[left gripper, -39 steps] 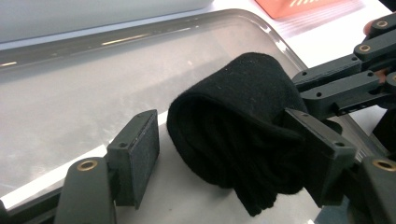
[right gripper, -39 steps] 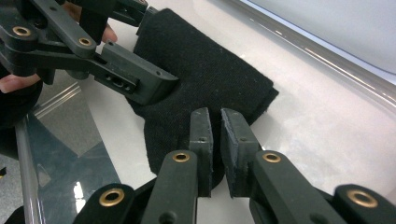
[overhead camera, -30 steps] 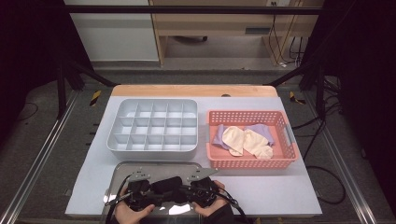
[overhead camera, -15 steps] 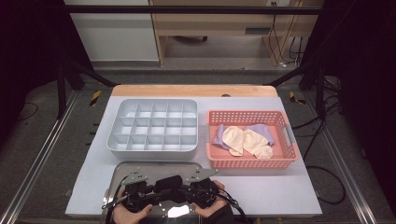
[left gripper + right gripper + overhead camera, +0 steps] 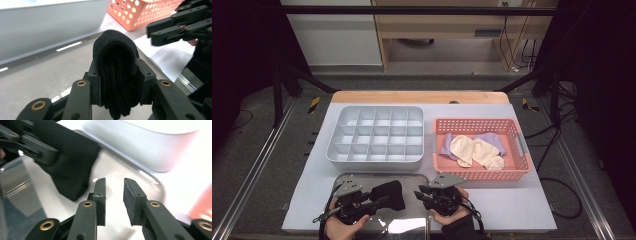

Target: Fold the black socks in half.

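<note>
Left tongs (image 5: 117,75) clamp one black sock (image 5: 116,72) above a steel tray (image 5: 362,179); right tongs (image 5: 113,195), opening, hold nothing. Beyond them: one empty grey divided box (image 5: 377,135), one orange basket (image 5: 482,150) with pale socks (image 5: 474,151).

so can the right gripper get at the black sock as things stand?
Probably yes: the right gripper is open and empty, close beside the black sock, with nothing between. The left gripper clamps the sock.

Right gripper (image 5: 114,195): its two black jaws stand a little apart, having just been opening, with nothing between them.
Left gripper (image 5: 32,143): upper left, clamped on a black folded knit cloth (image 5: 72,167).
Cloth: hangs over the shiny metal tray (image 5: 30,195).
Pale grey plastic bin (image 5: 150,147): beyond the tray.
</note>
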`<action>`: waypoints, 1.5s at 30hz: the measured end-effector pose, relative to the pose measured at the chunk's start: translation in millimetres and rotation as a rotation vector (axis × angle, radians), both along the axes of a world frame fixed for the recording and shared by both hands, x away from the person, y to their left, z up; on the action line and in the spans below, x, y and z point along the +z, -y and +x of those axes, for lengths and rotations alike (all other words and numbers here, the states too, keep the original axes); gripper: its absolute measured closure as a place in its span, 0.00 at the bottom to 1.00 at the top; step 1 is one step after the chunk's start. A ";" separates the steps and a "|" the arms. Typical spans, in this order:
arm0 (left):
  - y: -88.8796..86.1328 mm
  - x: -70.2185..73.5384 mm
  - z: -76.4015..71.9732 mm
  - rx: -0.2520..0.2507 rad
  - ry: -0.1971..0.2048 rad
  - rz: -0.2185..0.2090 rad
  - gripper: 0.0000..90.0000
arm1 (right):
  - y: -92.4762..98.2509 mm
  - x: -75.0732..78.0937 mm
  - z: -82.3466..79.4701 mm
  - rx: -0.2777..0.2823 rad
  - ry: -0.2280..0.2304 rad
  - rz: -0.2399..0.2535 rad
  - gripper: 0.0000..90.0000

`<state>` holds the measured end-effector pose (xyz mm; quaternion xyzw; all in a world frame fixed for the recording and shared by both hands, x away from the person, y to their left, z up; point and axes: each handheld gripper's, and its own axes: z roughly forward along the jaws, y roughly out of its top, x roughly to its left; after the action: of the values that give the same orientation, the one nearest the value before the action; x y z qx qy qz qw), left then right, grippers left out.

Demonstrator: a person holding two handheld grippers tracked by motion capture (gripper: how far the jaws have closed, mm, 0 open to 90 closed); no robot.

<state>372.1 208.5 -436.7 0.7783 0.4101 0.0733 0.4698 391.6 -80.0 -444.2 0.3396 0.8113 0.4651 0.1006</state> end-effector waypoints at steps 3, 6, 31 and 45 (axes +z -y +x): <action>-4.2 3.1 0.5 0.015 0.007 0.000 0.69 | 15.7 1.1 1.0 -0.039 0.006 0.003 0.79; -6.9 5.4 1.2 0.022 0.010 0.007 0.69 | 31.8 1.2 0.7 -0.081 0.013 -0.011 0.79; -27.7 32.1 14.8 0.045 0.069 0.031 0.69 | 123.8 -10.3 -2.9 -0.369 0.006 -0.079 0.54; -44.0 60.1 34.1 0.070 0.086 0.065 0.69 | 135.6 -11.5 -5.0 -0.416 -0.014 -0.112 0.50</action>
<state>406.2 252.5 -376.6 0.7744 0.4140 0.1365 0.4586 386.6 -215.6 -455.7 0.4967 0.7491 0.3860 0.2077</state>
